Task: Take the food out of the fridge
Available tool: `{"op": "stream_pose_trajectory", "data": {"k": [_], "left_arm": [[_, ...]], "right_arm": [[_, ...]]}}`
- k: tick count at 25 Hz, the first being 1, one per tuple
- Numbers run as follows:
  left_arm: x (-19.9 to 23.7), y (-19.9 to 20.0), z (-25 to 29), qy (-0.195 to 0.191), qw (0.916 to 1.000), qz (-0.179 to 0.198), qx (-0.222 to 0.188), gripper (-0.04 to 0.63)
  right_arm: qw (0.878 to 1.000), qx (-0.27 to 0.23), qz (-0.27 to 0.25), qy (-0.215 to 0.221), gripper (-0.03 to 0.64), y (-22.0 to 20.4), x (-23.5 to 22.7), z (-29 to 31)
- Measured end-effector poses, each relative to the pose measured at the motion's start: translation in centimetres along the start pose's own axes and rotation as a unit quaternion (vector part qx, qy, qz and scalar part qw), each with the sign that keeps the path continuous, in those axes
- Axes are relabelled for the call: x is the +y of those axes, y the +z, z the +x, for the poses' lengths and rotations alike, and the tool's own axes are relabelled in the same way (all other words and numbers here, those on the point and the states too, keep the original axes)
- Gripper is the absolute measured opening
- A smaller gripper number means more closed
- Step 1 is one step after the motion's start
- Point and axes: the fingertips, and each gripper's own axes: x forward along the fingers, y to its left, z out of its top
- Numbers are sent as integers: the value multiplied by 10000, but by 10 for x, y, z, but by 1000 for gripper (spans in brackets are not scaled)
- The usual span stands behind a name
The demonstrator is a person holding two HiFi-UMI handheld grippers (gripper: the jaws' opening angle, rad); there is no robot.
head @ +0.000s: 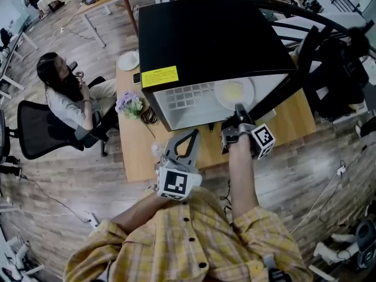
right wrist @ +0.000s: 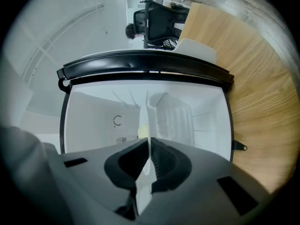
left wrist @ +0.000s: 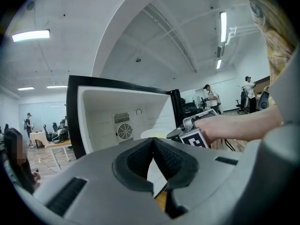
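Nearest me, my left hand-held gripper (head: 192,135) hangs over the wooden surface (head: 136,151), just in front of the left part of the fridge opening. Its own view shows its jaws pressed together at the tips with nothing between them (left wrist: 153,142).

A little further on and to the right, my right hand-held gripper (head: 239,107) reaches to the mouth of the fridge (head: 205,34). Its jaws are closed on the near rim of the white plate (head: 234,101). In that gripper's own view (right wrist: 149,146) the plate (right wrist: 144,184) shows edge-on as a thin white strip pinched between the pads.

The plate carries pale yellow food (head: 233,90) and lies at the front right of the fridge's white interior. I cannot tell whether it rests on the fridge floor or is just clear of it.

The fridge is a small black box standing on the surface, with a yellow label (head: 159,76) on its front top edge. Its door (head: 320,51) is swung open to the right.

Beside its left front corner lies a bunch of pale flowers (head: 129,103). Beyond the surface's left edge a person (head: 64,96) sits in a black office chair (head: 35,128).
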Motion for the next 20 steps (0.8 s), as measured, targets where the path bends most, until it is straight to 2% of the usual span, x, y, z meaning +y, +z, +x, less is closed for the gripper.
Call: {"op": "stream_pose_trajectory", "data": {"k": [9,20], "left_arm": [[1,3,-18,-124,9998,-51,-144,8],[9,2,-40,-327,9989,-172,-291,8]], "right_arm": [[9999,4,160,-57,17,-37,7,-40],[9998,-70,124,129,17,-71,22,-78]]}}
